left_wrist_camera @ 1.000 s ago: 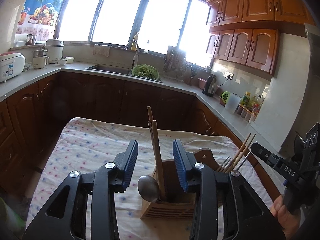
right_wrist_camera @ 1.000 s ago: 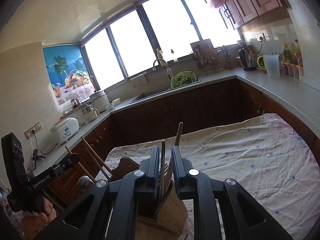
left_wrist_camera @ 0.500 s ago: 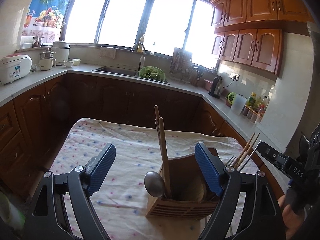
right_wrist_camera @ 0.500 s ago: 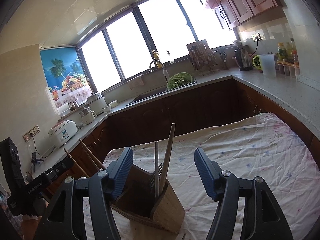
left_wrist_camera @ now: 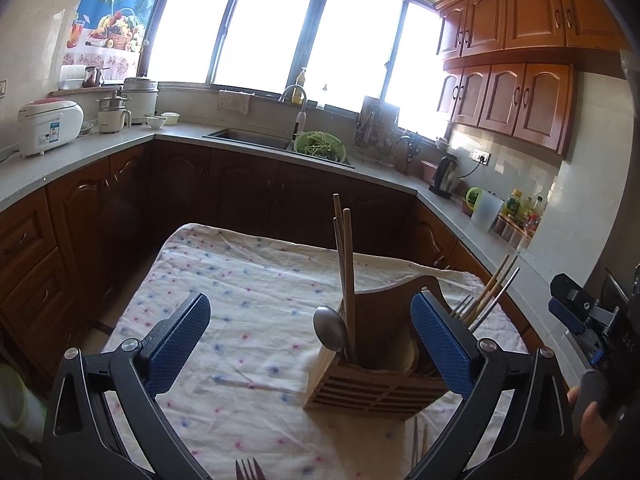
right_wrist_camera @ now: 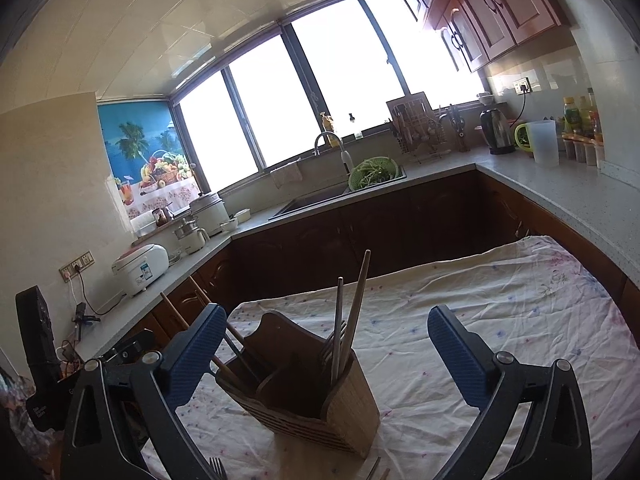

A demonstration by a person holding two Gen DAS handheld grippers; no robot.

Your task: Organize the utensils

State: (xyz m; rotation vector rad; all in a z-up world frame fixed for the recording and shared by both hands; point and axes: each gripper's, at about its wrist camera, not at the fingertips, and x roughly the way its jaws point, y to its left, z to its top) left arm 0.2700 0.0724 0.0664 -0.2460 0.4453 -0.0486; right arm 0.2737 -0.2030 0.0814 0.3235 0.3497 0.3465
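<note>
Holder (left_wrist_camera: 376, 384) sits between left claw's (left_wrist_camera: 310, 346) spread fingers.

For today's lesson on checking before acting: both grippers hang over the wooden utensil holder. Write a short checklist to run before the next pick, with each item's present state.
1. Left gripper open and holding nothing: ok.
2. Right gripper open and holding nothing: ok.
3. Utensil holder upright on the tablecloth: ok.
4. Spoon and chopsticks seated inside the holder: ok.
5. All utensils put away: not ok; a fork lies on the cloth at the near edge.
6. Fork's handle free to grasp: cannot tell, cut off by the frame.
</note>
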